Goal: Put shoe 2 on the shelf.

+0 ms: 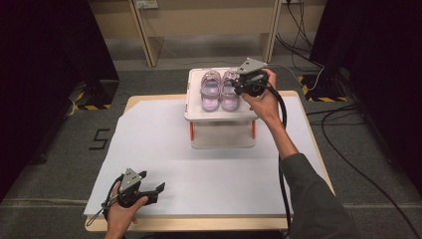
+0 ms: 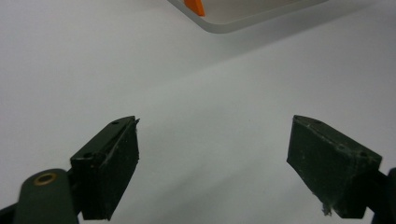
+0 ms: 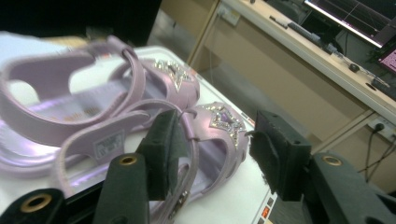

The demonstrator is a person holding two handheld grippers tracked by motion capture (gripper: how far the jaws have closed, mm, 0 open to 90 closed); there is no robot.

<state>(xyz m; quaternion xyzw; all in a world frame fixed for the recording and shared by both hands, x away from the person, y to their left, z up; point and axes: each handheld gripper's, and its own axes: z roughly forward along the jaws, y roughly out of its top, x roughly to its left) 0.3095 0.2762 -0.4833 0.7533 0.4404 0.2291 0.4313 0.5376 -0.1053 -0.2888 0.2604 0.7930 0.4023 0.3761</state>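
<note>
Now right gripper point(image 3: 210, 149) sits half-open astride the near lilac sandal point(image 3: 205, 140), w/ pads off it; left gripper point(image 2: 212, 168) wide open, holding nothing, over table point(image 2: 210, 84).

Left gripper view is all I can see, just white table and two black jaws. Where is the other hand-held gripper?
Observer: The right hand-held gripper is up at a white stand on the far side of the table.
Operator: What's on the stand?
Observer: Two lilac sandals, side by side.
Operator: Is it holding one?
Observer: No. Its jaws stand open, with the side of the right sandal between them.
</note>
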